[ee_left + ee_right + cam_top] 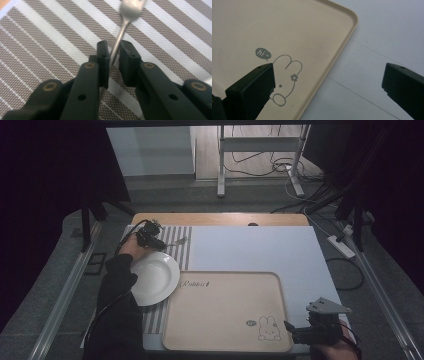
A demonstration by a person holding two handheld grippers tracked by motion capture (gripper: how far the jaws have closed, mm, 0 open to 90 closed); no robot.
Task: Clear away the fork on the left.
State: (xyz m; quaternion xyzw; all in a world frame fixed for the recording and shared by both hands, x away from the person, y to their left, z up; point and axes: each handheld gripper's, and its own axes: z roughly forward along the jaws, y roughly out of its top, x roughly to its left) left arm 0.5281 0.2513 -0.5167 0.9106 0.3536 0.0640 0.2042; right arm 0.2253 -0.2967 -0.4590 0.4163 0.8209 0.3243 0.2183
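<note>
The left hand-held gripper (114,53) is at the far left corner of the counter (260,247), over the striped placemat (50,37). Its jaws are nearly together around the handle of a metal fork (117,42); the handle leans against one pad, with a thin gap at the other, so a firm clamp cannot be confirmed. The fork's tines point away from the gripper, blurred, above the mat. Just beside it, toward the near edge, a white plate (154,278) rests partly on the mat. A beige tray (225,312) printed with a rabbit lies in the near middle. The right hand-held gripper (328,82) hovers released, jaws wide, at the tray's near right corner.
</note>
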